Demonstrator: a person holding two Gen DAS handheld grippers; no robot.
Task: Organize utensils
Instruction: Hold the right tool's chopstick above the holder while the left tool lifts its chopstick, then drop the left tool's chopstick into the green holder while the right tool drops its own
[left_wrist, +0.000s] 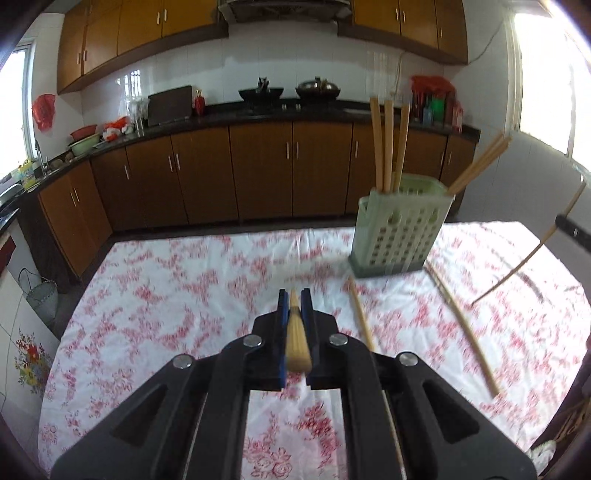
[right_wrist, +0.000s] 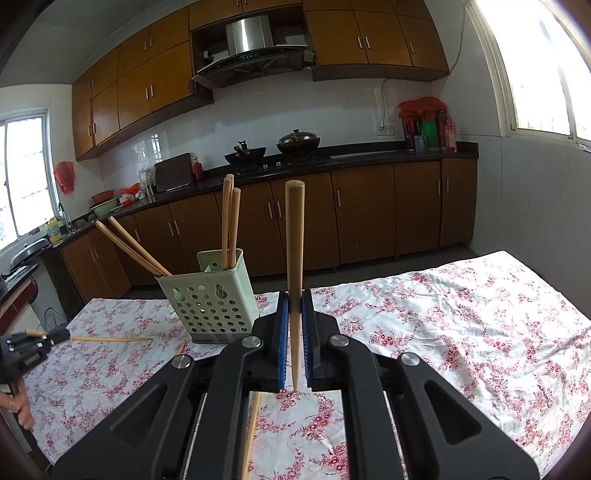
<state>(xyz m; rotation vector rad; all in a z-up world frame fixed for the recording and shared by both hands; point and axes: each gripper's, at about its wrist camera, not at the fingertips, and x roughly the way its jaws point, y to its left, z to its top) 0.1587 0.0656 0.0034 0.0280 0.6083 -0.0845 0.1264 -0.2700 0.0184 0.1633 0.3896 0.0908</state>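
Note:
A pale green perforated utensil holder (left_wrist: 400, 229) stands on the floral tablecloth (left_wrist: 177, 288) and holds several wooden chopsticks (left_wrist: 388, 144). My left gripper (left_wrist: 294, 301) is shut on a chopstick (left_wrist: 297, 343) that points forward along the fingers, left of the holder. Two loose chopsticks (left_wrist: 362, 317) lie on the cloth in front of the holder. In the right wrist view my right gripper (right_wrist: 294, 302) is shut on a chopstick (right_wrist: 294, 258) held upright, just right of the holder (right_wrist: 208, 295). The left gripper (right_wrist: 55, 336) with its chopstick shows at the left edge.
The table's far edge (left_wrist: 258, 230) faces brown kitchen cabinets (left_wrist: 258, 170) and a dark counter with woks. A loose chopstick (right_wrist: 253, 432) lies on the cloth under my right gripper. A person's hand (right_wrist: 18, 410) shows at the left edge.

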